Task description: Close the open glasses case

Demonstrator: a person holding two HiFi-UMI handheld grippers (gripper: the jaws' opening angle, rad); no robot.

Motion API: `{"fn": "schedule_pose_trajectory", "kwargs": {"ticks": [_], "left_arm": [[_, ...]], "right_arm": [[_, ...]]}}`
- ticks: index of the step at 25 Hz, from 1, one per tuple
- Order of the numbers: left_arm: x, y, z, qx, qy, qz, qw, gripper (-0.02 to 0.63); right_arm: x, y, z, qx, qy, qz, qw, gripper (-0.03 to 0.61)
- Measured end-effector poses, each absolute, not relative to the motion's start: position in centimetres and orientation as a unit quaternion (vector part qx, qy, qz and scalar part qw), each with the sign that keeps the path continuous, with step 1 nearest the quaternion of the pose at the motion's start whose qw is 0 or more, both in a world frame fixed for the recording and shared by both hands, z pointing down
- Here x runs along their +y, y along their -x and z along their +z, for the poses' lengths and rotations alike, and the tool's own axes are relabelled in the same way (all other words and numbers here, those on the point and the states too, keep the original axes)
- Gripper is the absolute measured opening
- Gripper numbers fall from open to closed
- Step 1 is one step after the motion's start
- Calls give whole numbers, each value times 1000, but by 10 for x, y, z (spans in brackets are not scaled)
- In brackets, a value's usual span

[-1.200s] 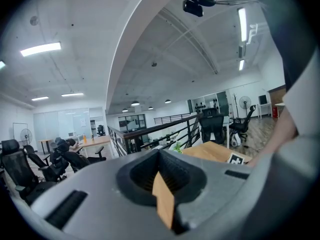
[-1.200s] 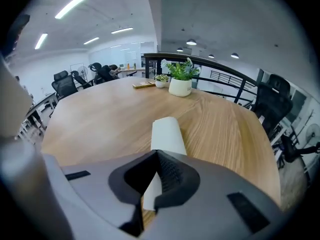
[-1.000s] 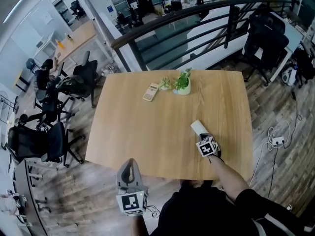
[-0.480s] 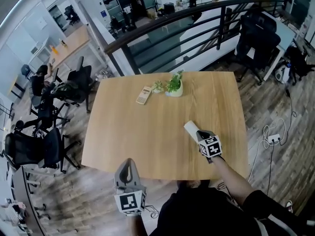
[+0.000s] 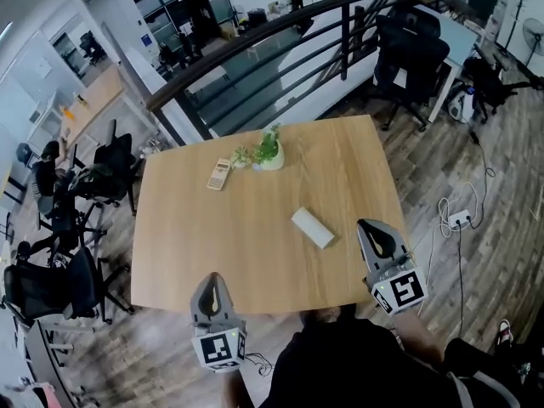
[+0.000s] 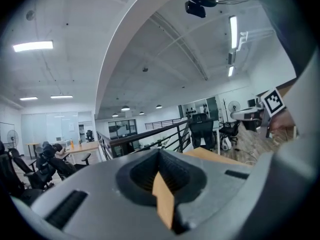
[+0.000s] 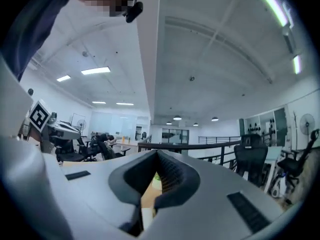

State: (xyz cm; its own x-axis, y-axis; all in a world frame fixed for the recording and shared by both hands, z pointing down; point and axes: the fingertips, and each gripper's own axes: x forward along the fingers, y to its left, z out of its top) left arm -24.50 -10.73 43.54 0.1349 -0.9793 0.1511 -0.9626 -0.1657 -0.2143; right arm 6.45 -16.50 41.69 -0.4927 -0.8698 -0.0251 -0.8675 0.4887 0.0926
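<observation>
The white glasses case [image 5: 313,228] lies flat on the wooden table [image 5: 212,228], right of centre, and its lid looks down. Nothing touches it. My right gripper [image 5: 368,226] hangs raised over the table's near right corner, to the right of the case and apart from it. Its jaws are shut and empty. My left gripper [image 5: 213,280] is held at the near edge, left of the case and well clear, with its jaws together and nothing in them. Both gripper views look level across the room over their shut jaws [image 6: 160,154] [image 7: 157,158].
A potted green plant [image 5: 269,153] and a smaller one [image 5: 241,155] stand at the table's far side, with a beige remote-like device [image 5: 219,174] beside them. A dark railing [image 5: 255,41] runs behind. Office chairs [image 5: 93,181] stand on the left, and cables [image 5: 455,219] lie on the floor at right.
My right gripper has lifted off the glasses case and drawn back towards the near right corner, leaving the case uncovered. The left gripper has shifted only slightly.
</observation>
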Motion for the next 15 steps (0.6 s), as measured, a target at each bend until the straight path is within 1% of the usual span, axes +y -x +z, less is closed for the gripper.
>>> {"fn": "schedule_pose_trajectory", "kwargs": {"ticks": [4, 8, 15], "left_arm": [[-112, 233, 431, 638, 758, -127, 43, 0], [-115, 220, 426, 633, 763, -125, 50, 0], [-108, 212, 423, 629, 765, -129, 57, 0]], "right_arm": [[-151, -88, 392, -849, -523, -71, -15, 15], [-146, -101, 391, -845, -529, -75, -11, 15], [-135, -101, 387, -848, -523, -84, -6, 15]]}}
